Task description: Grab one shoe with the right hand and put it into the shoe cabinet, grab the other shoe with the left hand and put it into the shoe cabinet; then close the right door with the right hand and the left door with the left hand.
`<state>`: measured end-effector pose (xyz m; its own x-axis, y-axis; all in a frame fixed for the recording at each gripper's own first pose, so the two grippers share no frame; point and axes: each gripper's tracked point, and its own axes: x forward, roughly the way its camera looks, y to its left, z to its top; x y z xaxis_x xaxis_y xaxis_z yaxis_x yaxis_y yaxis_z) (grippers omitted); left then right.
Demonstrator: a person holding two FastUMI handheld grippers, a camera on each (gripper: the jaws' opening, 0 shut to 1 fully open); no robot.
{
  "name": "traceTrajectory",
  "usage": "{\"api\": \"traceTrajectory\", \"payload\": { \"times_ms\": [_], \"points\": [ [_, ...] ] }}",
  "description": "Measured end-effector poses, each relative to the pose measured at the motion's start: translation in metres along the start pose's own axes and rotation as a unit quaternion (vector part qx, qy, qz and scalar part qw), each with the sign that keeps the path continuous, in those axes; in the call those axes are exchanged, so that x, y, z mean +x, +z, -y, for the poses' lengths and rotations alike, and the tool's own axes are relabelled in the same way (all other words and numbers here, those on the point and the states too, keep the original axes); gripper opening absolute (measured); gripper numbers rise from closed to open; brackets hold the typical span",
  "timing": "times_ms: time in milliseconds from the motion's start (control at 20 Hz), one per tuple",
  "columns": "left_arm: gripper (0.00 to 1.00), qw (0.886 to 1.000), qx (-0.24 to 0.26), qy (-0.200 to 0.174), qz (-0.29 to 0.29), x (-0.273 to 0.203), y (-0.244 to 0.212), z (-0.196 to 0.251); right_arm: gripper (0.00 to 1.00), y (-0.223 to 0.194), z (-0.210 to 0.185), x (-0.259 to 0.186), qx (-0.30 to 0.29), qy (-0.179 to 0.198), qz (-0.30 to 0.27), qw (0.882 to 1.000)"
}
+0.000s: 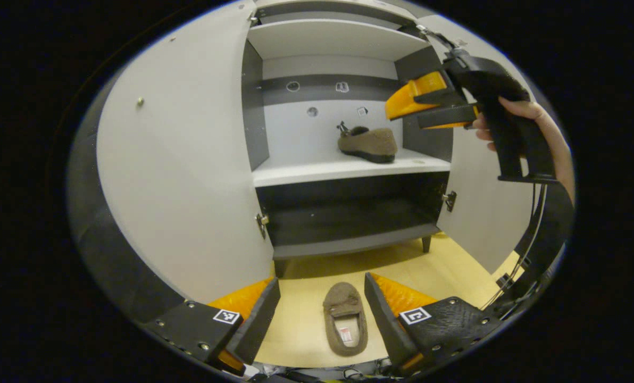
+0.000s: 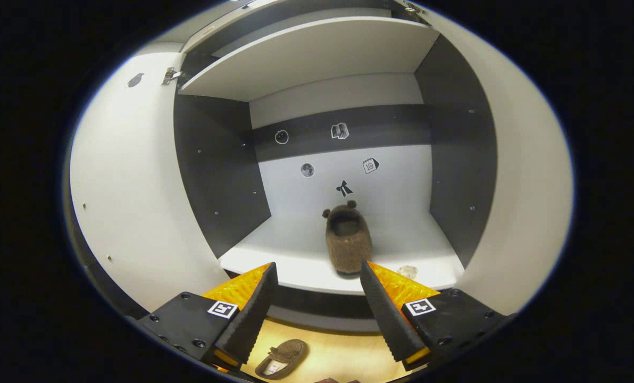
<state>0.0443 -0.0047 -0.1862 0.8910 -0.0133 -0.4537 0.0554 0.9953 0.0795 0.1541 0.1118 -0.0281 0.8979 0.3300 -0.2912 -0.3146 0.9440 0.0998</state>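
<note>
Two tools, both wide open and holding nothing. Left tool [image 1: 321,303] sits low centre, second shoe [image 1: 345,325] on the floor between its fingers. Right tool [image 2: 317,303] faces the cabinet [image 2: 216,175]; first shoe [image 2: 348,244] sits mid-frame on the white shelf [image 2: 274,260].

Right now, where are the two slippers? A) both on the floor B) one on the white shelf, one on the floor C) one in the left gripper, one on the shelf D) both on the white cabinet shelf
B: one brown slipper sits on the white shelf, the other slipper lies on the wood floor between the open left gripper fingers' line of sight, ungripped.
</note>
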Motion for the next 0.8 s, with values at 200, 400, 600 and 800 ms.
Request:
{"api": "traceTrajectory", "payload": {
  "times_ms": [200,400,600,800],
  "points": [
    [0.93,0.997,0.032,-0.040,-0.056,0.031,-0.051,0.009,0.98,-0.029,0.005,-0.042,0.000,-0.031,0.011,0.999],
    [0.93,0.991,0.053,-0.067,-0.107,0.051,-0.088,0.012,0.98,-0.059,0.013,-0.081,0.005,-0.064,0.015,0.998],
    [0.96,0.982,0.109,-0.063,-0.140,0.076,-0.117,0.007,0.98,-0.086,0.028,-0.121,0.019,-0.107,0.016,0.994],
    [0.97,0.974,0.126,-0.065,-0.178,0.100,-0.141,0.004,0.98,-0.121,0.052,-0.160,0.041,-0.159,-0.002,0.986]
  ]
}}
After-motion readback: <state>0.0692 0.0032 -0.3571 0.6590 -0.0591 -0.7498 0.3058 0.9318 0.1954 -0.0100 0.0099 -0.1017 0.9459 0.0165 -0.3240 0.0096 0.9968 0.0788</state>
